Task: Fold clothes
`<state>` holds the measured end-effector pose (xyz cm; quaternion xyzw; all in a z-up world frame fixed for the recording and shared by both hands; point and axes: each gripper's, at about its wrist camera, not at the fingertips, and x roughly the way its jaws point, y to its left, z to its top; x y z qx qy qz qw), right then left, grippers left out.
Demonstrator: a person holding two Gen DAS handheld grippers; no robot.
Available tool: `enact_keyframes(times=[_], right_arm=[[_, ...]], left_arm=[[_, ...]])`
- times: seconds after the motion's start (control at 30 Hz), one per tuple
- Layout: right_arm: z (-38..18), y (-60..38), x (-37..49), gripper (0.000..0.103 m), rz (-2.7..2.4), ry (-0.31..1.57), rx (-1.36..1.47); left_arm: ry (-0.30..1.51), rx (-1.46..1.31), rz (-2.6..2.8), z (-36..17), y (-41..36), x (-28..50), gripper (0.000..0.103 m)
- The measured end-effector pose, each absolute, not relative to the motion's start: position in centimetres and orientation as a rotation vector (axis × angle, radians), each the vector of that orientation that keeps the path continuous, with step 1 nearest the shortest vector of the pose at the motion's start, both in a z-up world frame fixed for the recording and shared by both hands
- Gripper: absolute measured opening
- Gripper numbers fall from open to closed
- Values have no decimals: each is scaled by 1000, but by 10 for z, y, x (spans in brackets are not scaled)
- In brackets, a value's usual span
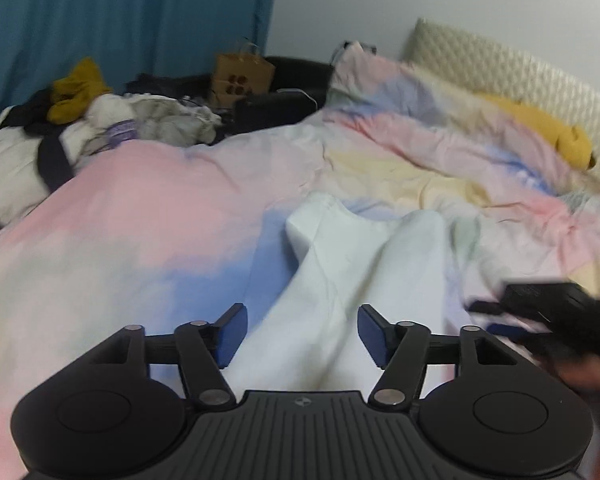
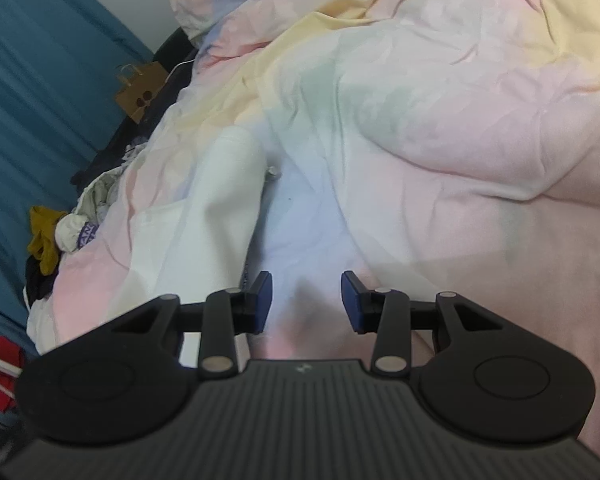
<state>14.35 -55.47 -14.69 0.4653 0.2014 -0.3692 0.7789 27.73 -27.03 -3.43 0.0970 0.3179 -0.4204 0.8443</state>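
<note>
My left gripper (image 1: 302,334) hangs low over the bed with its blue pads spread wide and nothing between them; the white garment (image 1: 356,276) lies right under and ahead of it, a long pale piece stretched away from me across the pastel duvet (image 1: 132,216), with what looks like two lobes at its far end, so possibly trousers or a sleeved top, though I can't tell which. My right gripper (image 2: 306,302) is likewise parted and empty, and it sits over bare duvet (image 2: 440,160) just to the right of the same white garment (image 2: 216,200), which runs up the left of its view. From the left wrist camera I also see the right gripper's dark body (image 1: 560,312), blurred, at the right edge. The garment lies lengthwise and somewhat rumpled, neither a tidy packet nor a heap, so I judge we are between grasps on this piece: this could be the laying-out ahead of a fold or the letting-go after one lengthwise fold, and the views don't settle which. Any coming grasp would call for pinching only the white cloth, since the duvet beneath is soft and creased and could be caught with it. More clothes wait in a pile (image 1: 112,120) at the far left of the bed, with a mustard garment (image 1: 78,88) on top and a brown paper bag (image 1: 240,78) behind.
</note>
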Motion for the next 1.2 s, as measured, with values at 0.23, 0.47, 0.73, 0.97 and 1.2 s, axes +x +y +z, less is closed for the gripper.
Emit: enact_keyframes(times=[0.23,0.47,0.73,0.97,1.2], right_arm=[[-133,-544,148,42,-708,452,961],[-117,-525,157,42,-601,488,889],[-97,-499,162,42,-515,509,786],[-98,-496,174,42,-471,533,762],[-112,-525,192,53,-470,514,811]], left_arm=[[701,199,-760,-19,-135,165,71],[707,141,-658,-37,-42,82,77],[629,147,-642,-63,-36,64,79],[629,156,-630,-79,-32,68,79],[608,205,-660,-80,-37,64,79]])
